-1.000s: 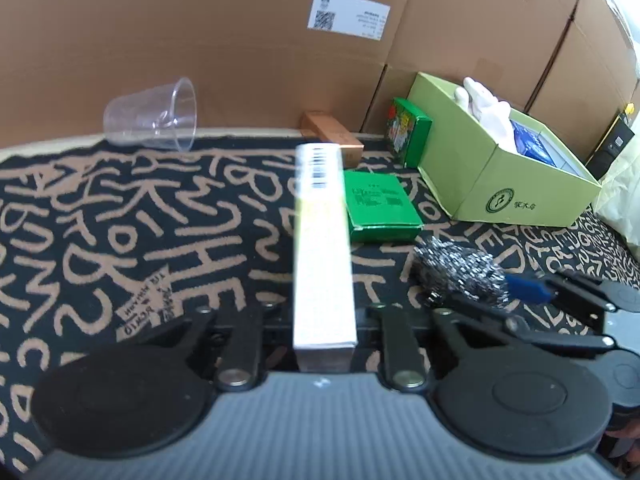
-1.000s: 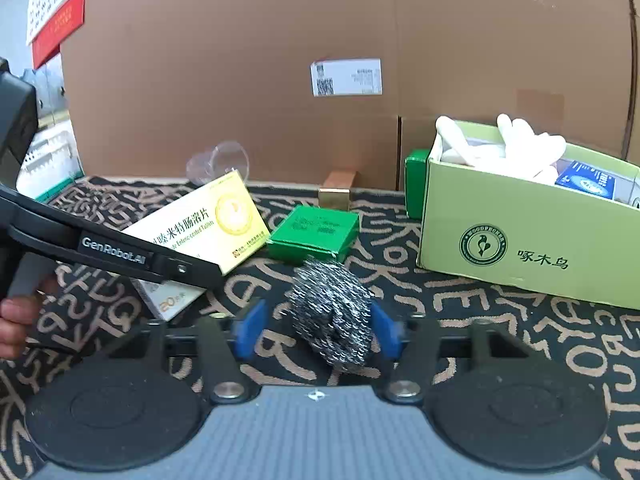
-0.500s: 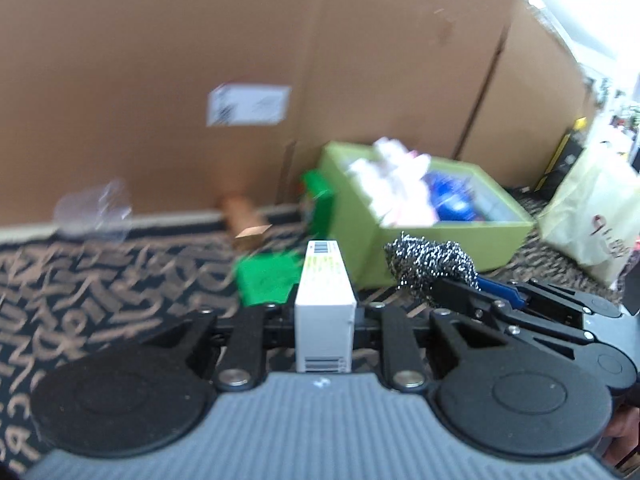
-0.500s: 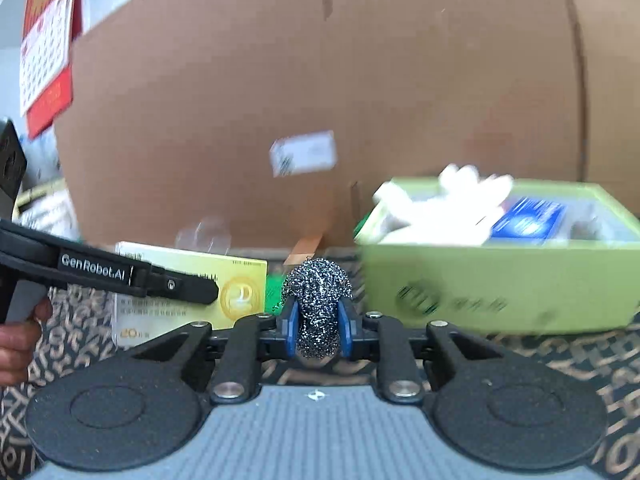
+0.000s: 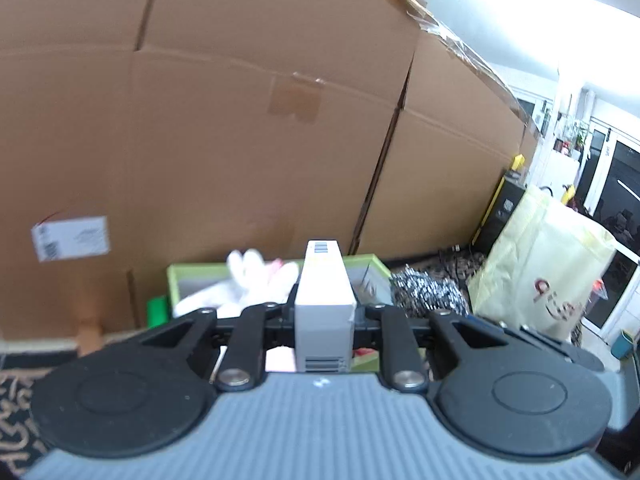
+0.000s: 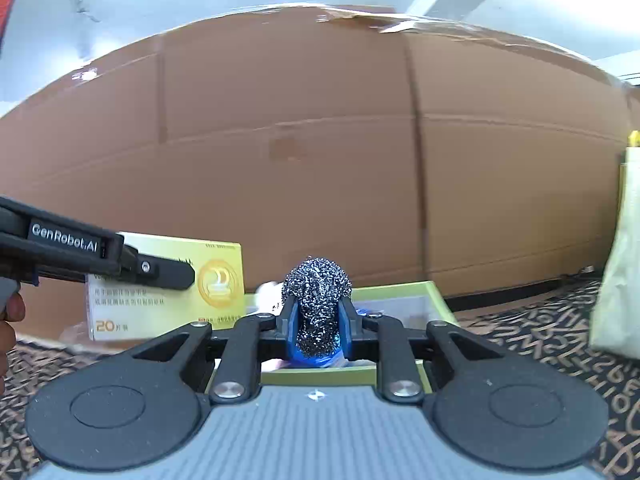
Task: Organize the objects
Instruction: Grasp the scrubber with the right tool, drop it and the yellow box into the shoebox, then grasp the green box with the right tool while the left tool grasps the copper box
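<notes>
Left gripper [image 5: 325, 316]: jaws clamped on a slim white-and-yellow cardboard medicine box [image 5: 324, 300], which sits edge-on between the fingers and sticks out forward past the tips, barcode end farthest from the camera. From the right wrist view the same box's broad yellow face [image 6: 168, 292] shows at left, pinched in the black left gripper marked GenRobot.AI [image 6: 176, 274], clear of the mat. Right gripper [image 6: 318, 320]: jaws closed down over the last second and now squeeze a silver steel-wool scouring ball [image 6: 318, 300] between the blue pads [image 6: 292, 320]; the ball bulges above the tips, waist pinched. Both held items are in the air, over or just in front of the open light-green cardboard box [image 6: 434, 298]; can't tell exactly which. That box holds white gloves [image 5: 248, 280]; its other contents are blurred. In the left view the scouring ball [image 5: 428, 292] is just right of the medicine box, near the green box's right corner. Behind: tall brown cardboard wall [image 5: 240, 140]. Right: pale yellow bag [image 5: 540, 264] on the black-and-tan patterned mat [image 6: 540, 328]. Part of a hand [image 6: 8, 320] visible at the left edge.
</notes>
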### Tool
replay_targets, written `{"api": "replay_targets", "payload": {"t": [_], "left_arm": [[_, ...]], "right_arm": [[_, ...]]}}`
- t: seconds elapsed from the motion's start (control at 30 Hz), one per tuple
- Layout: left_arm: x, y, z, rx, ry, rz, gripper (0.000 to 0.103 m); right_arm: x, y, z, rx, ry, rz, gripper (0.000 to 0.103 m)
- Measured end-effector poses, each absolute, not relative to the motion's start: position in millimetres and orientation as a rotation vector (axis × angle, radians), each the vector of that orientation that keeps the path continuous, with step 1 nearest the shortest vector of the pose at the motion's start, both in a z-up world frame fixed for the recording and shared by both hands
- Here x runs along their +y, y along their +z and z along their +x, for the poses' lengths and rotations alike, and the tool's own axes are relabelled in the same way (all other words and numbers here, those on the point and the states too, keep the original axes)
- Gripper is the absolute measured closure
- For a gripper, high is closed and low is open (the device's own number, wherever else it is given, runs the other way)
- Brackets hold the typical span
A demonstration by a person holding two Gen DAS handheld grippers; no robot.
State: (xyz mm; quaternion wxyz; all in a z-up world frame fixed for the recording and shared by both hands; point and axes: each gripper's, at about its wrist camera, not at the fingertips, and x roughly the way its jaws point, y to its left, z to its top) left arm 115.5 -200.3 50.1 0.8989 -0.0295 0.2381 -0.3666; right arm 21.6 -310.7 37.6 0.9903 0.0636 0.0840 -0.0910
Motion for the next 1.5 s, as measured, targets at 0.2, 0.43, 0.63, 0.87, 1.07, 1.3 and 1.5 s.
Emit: {"api": "replay_targets", "payload": {"t": [0.2,0.43,0.63,0.87,1.07,1.3,1.5], "left_arm": [[-238,29,147,0.493,-0.703,-0.101,0.085],[-261,-10,178,0.566,-0.652,-0.063,0.08],[-234,-23,162,0.505,-0.603,-0.07,0.009],[-207,-10,145,0.471,-0.599,-0.101,0.0],[-175,5,120,0.447,-0.532,-0.11,0.0],[-116,-9,87,0.455,-0.418,-0.096,0.0],[-63,-38,80,0.561,-0.286,-0.12,0.0]], "right_arm": [[-346,28,52,0.179,-0.257,0.121,0.08],[-368,2,97,0.237,-0.269,0.141,0.073],[-368,-21,96,0.264,-0.313,0.112,0.031],[-350,-9,86,0.228,-0.292,0.116,0.029],[-323,15,57,0.124,-0.256,0.11,0.018],[-283,16,32,0.11,-0.176,0.092,0.014],[-243,-3,26,0.202,-0.082,0.083,0.014]]}}
